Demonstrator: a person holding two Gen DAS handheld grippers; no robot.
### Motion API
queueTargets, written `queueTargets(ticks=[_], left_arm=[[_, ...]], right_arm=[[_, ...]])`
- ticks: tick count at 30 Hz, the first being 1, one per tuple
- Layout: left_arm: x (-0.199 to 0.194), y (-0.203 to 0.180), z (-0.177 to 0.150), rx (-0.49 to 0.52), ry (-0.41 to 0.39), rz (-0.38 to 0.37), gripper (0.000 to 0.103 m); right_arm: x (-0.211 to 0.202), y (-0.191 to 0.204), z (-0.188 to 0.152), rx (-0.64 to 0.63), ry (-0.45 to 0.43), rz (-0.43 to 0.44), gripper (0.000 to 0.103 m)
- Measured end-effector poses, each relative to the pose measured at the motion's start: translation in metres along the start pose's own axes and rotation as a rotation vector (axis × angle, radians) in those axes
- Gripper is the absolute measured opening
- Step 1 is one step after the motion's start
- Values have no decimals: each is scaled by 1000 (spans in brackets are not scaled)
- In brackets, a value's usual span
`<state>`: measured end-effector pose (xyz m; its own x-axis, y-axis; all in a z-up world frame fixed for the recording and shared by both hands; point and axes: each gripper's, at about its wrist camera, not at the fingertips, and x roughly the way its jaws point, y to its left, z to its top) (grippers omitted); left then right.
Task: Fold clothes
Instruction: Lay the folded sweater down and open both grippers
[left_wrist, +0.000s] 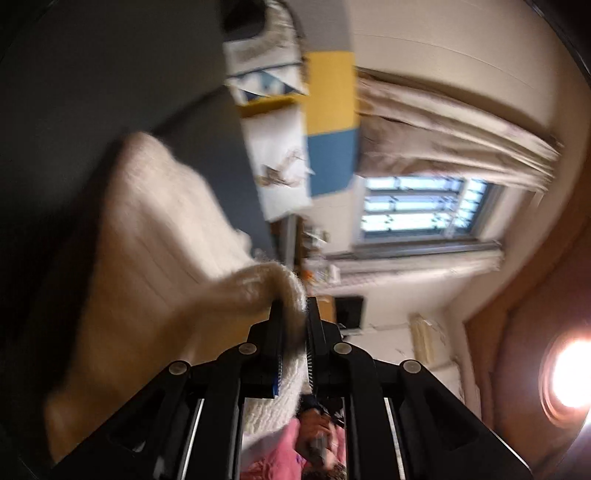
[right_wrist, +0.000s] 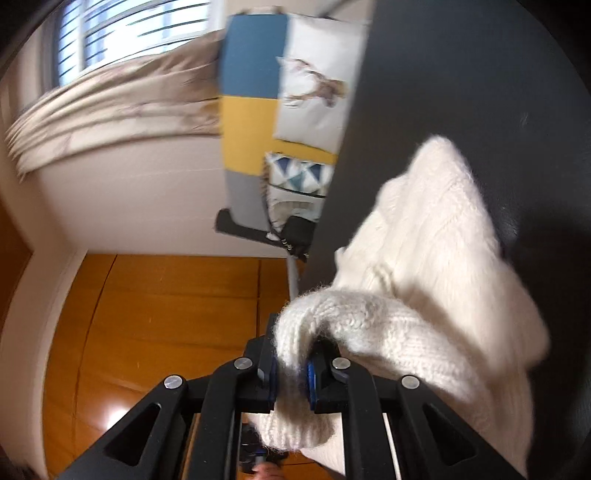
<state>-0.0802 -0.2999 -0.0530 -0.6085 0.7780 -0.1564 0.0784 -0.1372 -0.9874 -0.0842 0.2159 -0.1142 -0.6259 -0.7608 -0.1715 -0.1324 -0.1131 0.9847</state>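
Two grippers, both mine, are clamped on the same cream knit sweater, and both wrist views are rolled well off level — the room runs sideways in each. Biggest in view is the dark surface the sweater drapes across, filling the left of my left view and the right of my right one. Against it the sweater spreads wide and blurred, one thick ribbed edge drawn up to each tool. Beyond the dark edge I see a beige curtain, a bright window and printed cushions; orange wood floor shows in my right view. My left gripper pinches a fuzzy fold tight, the knit bunched between its jaws and trailing back under them. My right gripper grasps a fatter roll of hem that bulges over both blue pads.
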Motion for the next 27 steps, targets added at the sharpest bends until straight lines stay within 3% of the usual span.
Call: queueTargets(ticks=[3,6,8,11,16,21,24,27], left_arm=[[10,15,8,-84,-12,17,11],[17,10,11,-96,11,69,25],[22,-1,17,-92,32,108,51],[31,-20,30,-58,44,186,71],[49,-49,49,60,-1,378,72],[56,-69,46,212,-102,475,72],[65,-65,31,281,-95,518,72],[77,-63,3,425,-121,575,72]], right_arm=[[15,-8,11,71,16,-67,14],[15,-16,20,161,-3,-93,22],[15,-11,27,165,2,-86,27],[20,-2,38,138,7,-79,31],[35,-4,56,141,-42,-32,35],[42,-4,65,176,-130,101,50],[35,8,69,96,-161,113,50],[18,31,67,-68,-216,80,50]])
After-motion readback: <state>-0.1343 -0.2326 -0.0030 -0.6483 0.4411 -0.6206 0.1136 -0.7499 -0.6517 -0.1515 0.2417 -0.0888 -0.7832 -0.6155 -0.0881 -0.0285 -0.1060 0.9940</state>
